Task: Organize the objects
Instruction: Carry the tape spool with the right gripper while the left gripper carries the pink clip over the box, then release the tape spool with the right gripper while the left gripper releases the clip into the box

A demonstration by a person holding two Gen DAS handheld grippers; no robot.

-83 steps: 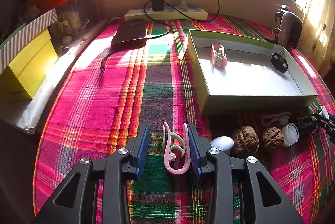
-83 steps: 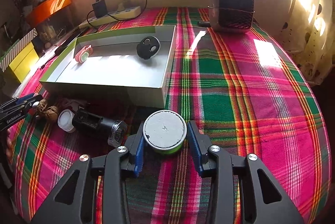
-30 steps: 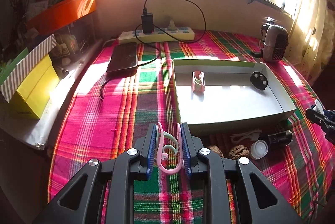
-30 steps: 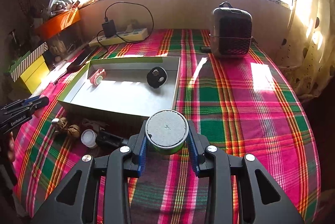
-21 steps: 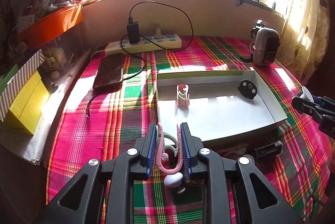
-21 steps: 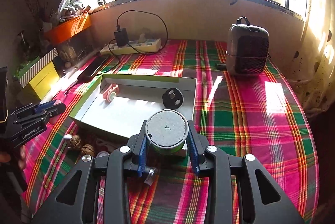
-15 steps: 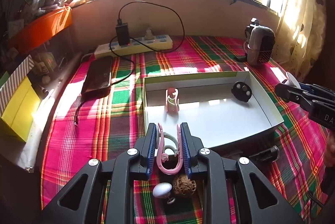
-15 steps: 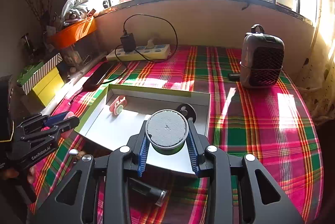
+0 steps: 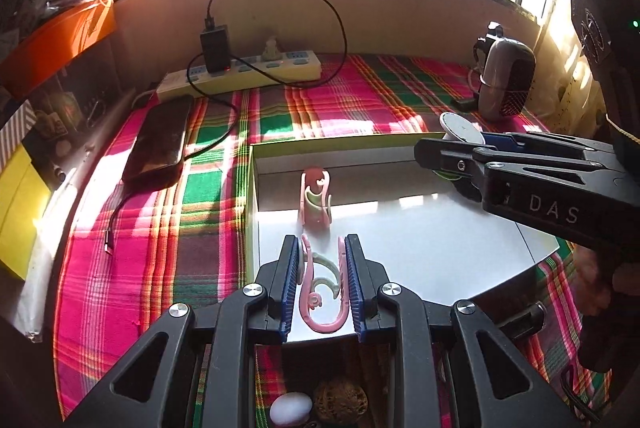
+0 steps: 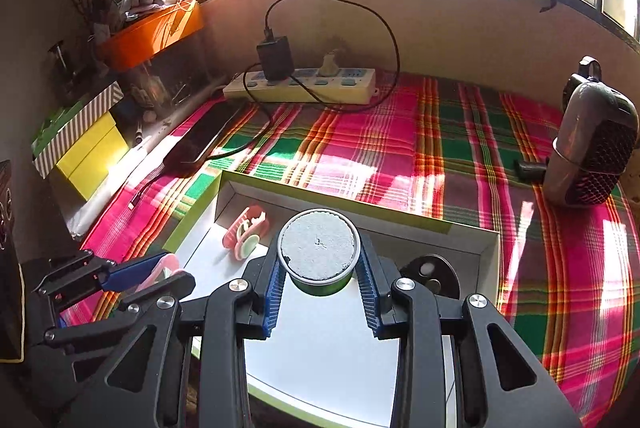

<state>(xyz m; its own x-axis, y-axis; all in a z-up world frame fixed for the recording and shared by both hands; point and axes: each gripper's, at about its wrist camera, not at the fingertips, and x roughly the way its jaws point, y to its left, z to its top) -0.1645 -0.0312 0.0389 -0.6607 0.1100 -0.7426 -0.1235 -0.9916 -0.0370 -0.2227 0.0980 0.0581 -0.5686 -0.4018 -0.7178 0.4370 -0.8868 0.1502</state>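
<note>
two pink hair clips [image 9: 322, 292] [image 9: 315, 197], one round green tin [image 10: 318, 252], one black disc [image 10: 428, 274], one white tray [image 9: 432, 248], one white egg-like thing [image 9: 291, 408], perhaps one walnut [image 9: 340, 402], one power strip [image 9: 244, 73], one phone [image 9: 160, 139], two grippers [image 9: 322, 288] [image 10: 320, 286].

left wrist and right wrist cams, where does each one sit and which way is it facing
Left wrist: on the left gripper, aimed down over the white box; it grips a pink clip, right gripper alongside.
Right wrist: on the right gripper holding a round tin; left gripper beside it.
Shared: box, power strip, plaid cloth.
</note>
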